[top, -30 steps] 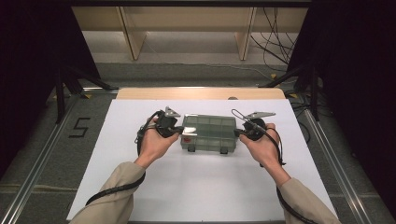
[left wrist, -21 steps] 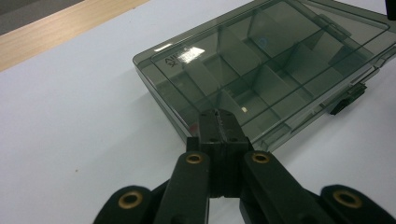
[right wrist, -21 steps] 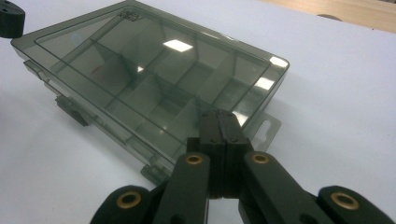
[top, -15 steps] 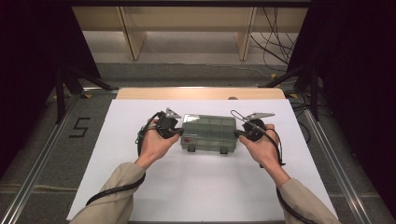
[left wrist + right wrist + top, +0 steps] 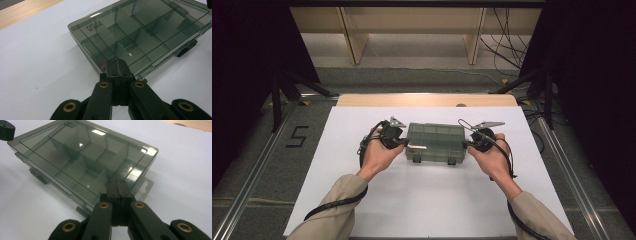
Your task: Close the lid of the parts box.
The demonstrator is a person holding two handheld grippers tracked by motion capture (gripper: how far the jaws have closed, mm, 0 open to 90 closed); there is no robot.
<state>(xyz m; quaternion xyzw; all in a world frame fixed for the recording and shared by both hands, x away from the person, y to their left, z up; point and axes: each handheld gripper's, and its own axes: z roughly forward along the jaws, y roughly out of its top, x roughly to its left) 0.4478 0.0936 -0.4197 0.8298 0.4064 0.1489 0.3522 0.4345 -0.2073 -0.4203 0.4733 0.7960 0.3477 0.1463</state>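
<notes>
the smoky clear compartment box (image 5: 435,142) lay near the middle of the white bench (image 5: 432,200), lid closed, its dividers showing through the lid and two dark latches on the side facing me. i had the left hand-held gripper (image 5: 404,143) at the box's left end and the right hand-held gripper (image 5: 466,144) at its right end, one in each hand, both reaching inward toward each other. in the left gripper view, the left hand-held gripper (image 5: 117,65) had its jaws pressed together, tips resting against the lid's short edge, with nothing pinched between them. in the right gripper view, the right hand-held gripper (image 5: 117,185) was likewise pressed together at the opposite short edge, just beside the box's (image 5: 82,157) slotted hanging tab (image 5: 145,185). raised lettering marked one lid corner.
</notes>
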